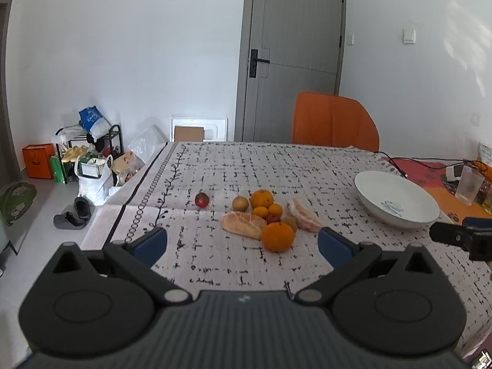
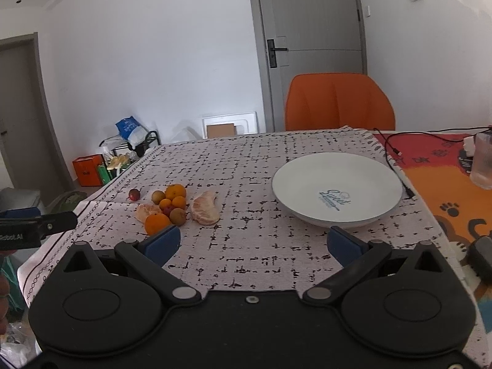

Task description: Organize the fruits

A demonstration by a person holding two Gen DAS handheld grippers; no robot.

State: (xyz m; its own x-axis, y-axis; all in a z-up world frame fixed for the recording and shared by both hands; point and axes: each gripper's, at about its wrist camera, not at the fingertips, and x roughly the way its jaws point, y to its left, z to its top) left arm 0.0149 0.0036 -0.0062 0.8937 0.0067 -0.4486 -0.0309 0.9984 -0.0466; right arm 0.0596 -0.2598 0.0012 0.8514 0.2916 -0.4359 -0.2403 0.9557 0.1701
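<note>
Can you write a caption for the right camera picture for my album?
Open right gripper faces a fruit pile beside an empty plate.

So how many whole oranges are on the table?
4. A big one nearest the left fingers, a big one at the pile's back, two small ones between. Others may be hidden.
</note>
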